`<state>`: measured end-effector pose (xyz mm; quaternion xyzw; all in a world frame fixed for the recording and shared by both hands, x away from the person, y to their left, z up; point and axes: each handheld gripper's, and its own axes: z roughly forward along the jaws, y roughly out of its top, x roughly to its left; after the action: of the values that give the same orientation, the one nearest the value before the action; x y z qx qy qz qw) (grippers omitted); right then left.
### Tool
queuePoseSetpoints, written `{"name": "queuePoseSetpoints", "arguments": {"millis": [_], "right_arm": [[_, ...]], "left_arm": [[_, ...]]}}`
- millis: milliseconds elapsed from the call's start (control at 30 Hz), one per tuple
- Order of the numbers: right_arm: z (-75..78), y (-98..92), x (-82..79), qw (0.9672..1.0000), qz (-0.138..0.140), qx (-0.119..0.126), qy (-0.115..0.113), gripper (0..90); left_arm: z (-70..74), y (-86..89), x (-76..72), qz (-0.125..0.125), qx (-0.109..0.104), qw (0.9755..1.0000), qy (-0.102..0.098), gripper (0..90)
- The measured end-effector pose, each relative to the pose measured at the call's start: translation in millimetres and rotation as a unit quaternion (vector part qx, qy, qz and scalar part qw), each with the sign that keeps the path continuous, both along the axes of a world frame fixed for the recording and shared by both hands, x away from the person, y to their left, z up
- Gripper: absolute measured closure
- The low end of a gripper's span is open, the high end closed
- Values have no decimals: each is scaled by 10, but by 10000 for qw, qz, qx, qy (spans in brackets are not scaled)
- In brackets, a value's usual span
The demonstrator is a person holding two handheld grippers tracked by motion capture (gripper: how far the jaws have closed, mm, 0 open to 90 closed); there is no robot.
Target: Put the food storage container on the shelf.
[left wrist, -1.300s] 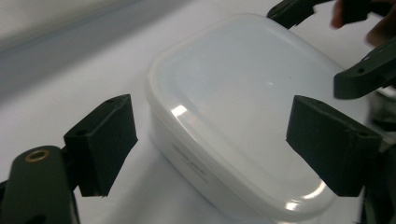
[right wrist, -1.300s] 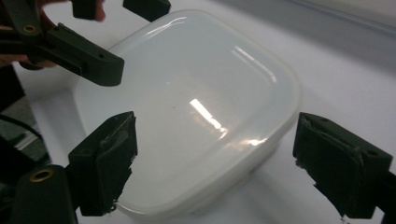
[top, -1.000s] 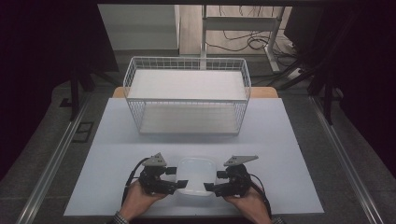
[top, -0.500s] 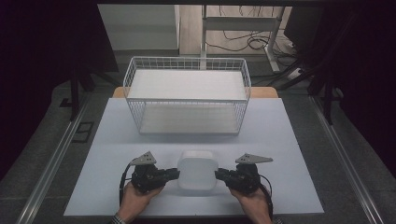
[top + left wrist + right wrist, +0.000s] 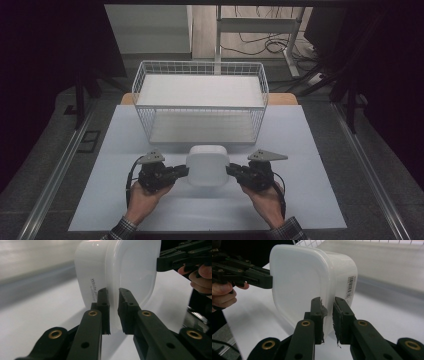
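A white plastic container (image 5: 207, 165) with rounded corners hangs just above the white mat, tipped so that one broad face looks up. My left gripper (image 5: 184, 171) is shut on its left rim and my right gripper (image 5: 231, 171) on its right rim; both have just been closing onto that rim. In the left gripper view the left gripper (image 5: 113, 296) pinches the thin edge of the container (image 5: 130, 270), with the right gripper (image 5: 172, 258) on the far edge. The right gripper view has the right gripper (image 5: 327, 303) clamped on the container (image 5: 299, 282), whose side carries a barcode label.
A white wire basket (image 5: 200, 63) with a white panel inside stands behind the container at the mat's far side. The white mat (image 5: 310, 150) covers the table. Metal rails run along both sides, and cables lie on the floor beyond.
The container lay flat on the mat between the open jaws. Both grippers closed on its rim, lifted it and carried it a little toward the basket, tipping it.
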<state>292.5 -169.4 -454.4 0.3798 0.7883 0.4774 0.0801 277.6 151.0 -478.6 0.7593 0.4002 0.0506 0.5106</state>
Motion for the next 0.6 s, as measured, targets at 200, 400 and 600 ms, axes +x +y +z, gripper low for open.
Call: {"name": "queuePoseSetpoints", "arguments": {"millis": [200,400,600], "right_arm": [[35,124,315,9999,-28,-91,-115,781],[44,209,581,9997,-95,-100,-178,780],[-1,239,820,9995,-215,-138,-202,776]], "left_arm": [[9,63,283,162,47,9999,-16,804],[15,104,556,322,62,9994,-54,801],[11,70,771,430,143,9990,-15,798]]}}
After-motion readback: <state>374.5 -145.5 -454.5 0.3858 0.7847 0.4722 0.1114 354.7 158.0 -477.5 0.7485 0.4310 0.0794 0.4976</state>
